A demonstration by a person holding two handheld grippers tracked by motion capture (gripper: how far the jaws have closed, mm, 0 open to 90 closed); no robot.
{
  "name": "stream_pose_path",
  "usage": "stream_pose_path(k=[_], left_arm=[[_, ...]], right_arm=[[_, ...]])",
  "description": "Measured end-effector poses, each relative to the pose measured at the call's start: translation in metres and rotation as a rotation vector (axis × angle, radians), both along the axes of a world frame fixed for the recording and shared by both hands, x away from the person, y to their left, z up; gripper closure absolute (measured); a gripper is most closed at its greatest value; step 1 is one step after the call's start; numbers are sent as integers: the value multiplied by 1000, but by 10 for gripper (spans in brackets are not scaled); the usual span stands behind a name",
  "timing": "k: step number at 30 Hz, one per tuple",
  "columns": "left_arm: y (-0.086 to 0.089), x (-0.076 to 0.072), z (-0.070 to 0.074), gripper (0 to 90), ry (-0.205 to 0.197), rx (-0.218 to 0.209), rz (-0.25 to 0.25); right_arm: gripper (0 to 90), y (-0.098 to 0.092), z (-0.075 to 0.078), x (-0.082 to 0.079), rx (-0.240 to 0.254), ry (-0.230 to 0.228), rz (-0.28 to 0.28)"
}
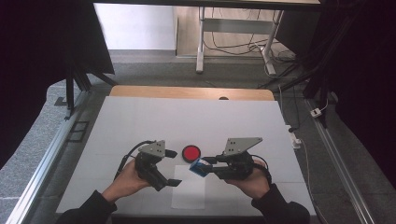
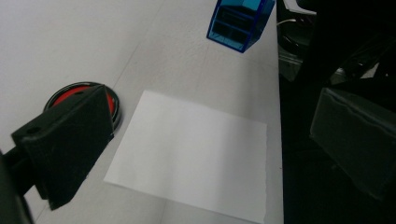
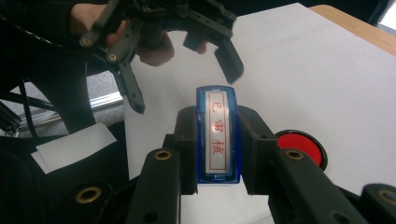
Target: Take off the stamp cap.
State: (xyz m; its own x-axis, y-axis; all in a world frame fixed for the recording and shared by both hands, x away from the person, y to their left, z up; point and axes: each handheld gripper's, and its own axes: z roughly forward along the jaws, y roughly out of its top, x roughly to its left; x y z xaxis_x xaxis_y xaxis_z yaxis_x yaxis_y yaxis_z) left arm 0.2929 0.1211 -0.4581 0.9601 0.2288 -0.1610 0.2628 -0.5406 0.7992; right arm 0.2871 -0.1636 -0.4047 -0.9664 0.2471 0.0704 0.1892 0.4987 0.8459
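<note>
My right gripper (image 1: 206, 166) is shut on a blue translucent stamp (image 1: 200, 167), held a little above the white table. In the right gripper view the stamp (image 3: 217, 135) sits squeezed between both pads, and its label with red characters faces the camera. A round red ink pad (image 1: 191, 152) in a black case lies on the table just behind the stamp. My left gripper (image 1: 173, 167) stands open with nothing between its fingers, its jaws spread wide left of the stamp. A small white paper sheet (image 1: 189, 196) lies near the front edge between both hands.
A white cover (image 1: 140, 121) spreads over the table, and bare wood (image 1: 187, 91) shows along its far edge. Aluminium rails (image 1: 46, 158) run along both sides. Desk legs and cables (image 1: 233, 46) stand on the floor beyond.
</note>
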Motion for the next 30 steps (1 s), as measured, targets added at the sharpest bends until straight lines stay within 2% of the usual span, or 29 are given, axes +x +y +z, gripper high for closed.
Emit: stream_pose_path(k=[7, 13, 18, 21, 23, 30], left_arm=[[-16, 7, -3, 0, 11, -18, -55], [-29, 13, -6, 0, 10, -10, -113], [-38, 15, -8, 6, -6, 6, -152], [-40, 16, -9, 65, -15, 3, -166], [-39, 16, -9, 143, -29, 2, -178], [-35, 14, -9, 389, -28, -26, -237]], right_arm=[[711, 2, 1, 0, 0, -3, 22], [710, 5, 1, -1, 5, 1, 46], [711, 7, 1, -2, 10, 3, 59], [711, 7, 1, -2, 10, 3, 65], [711, 8, 1, -2, 10, 4, 68], [711, 8, 1, -3, 9, 7, 84]])
